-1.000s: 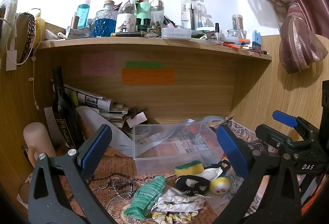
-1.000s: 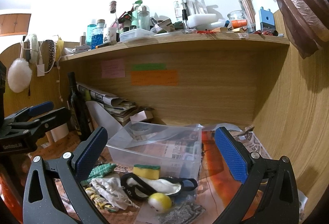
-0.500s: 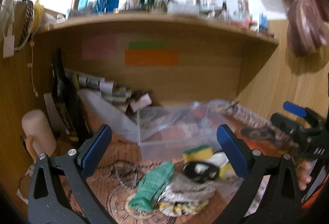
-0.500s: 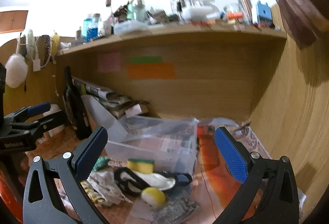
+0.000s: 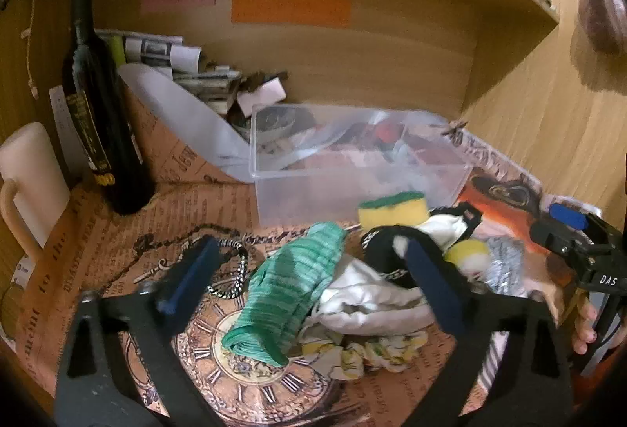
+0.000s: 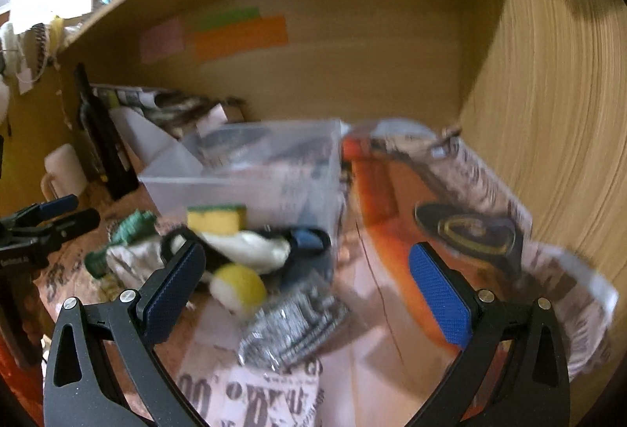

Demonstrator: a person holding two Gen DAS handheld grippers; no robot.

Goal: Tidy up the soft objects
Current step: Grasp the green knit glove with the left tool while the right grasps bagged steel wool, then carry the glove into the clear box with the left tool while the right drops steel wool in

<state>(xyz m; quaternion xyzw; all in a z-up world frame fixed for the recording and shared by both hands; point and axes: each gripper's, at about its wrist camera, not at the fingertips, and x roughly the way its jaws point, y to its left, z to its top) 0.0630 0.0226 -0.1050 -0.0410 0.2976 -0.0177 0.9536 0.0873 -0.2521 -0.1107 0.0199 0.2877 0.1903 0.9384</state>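
One clear bin [image 5: 352, 188] beside sponge [image 5: 392, 209]

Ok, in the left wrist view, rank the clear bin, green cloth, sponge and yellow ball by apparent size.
Largest to smallest as they look:
1. clear bin
2. green cloth
3. sponge
4. yellow ball, though the left gripper partly hides it, so its spot below the sponge is unsure.
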